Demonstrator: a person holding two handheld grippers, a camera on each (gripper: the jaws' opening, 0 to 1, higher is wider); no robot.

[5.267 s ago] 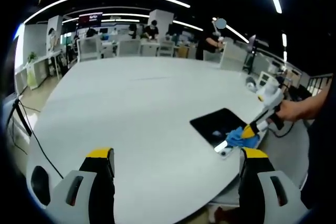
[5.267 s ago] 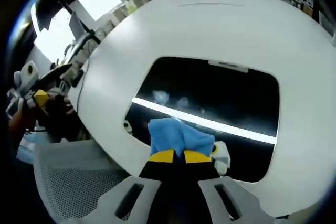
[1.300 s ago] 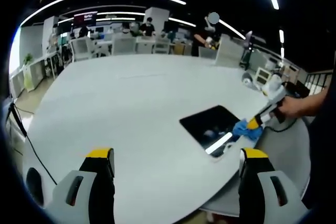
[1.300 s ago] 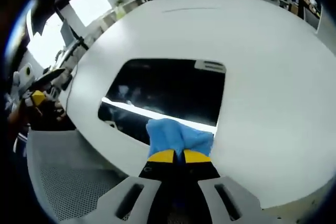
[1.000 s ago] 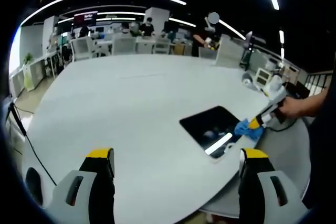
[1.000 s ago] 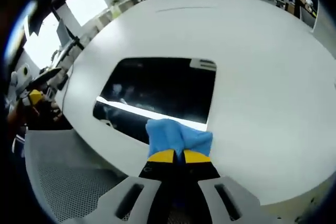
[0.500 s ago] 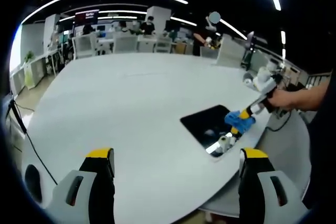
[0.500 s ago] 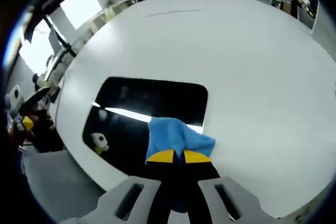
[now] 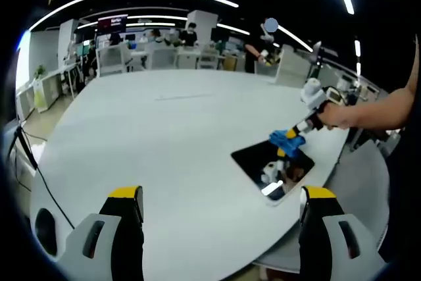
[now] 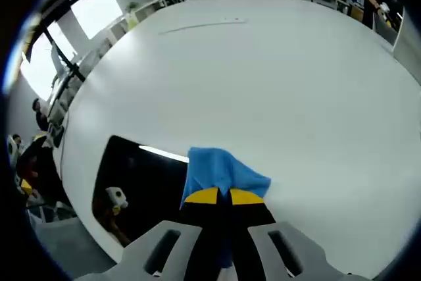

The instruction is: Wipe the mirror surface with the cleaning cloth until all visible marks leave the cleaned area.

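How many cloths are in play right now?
1. A blue cloth is clamped in the right gripper, over the far edge of the mirror on the white table.

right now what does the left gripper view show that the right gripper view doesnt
Left gripper view alone: the left gripper with its jaws wide apart over the table, a person's hand holding the right gripper from outside, and people at distant desks.

Right gripper view alone: a close look at the right gripper shut on the blue cloth, at the mirror's edge.

Both: the white table, the dark mirror, the cloth and the right gripper.
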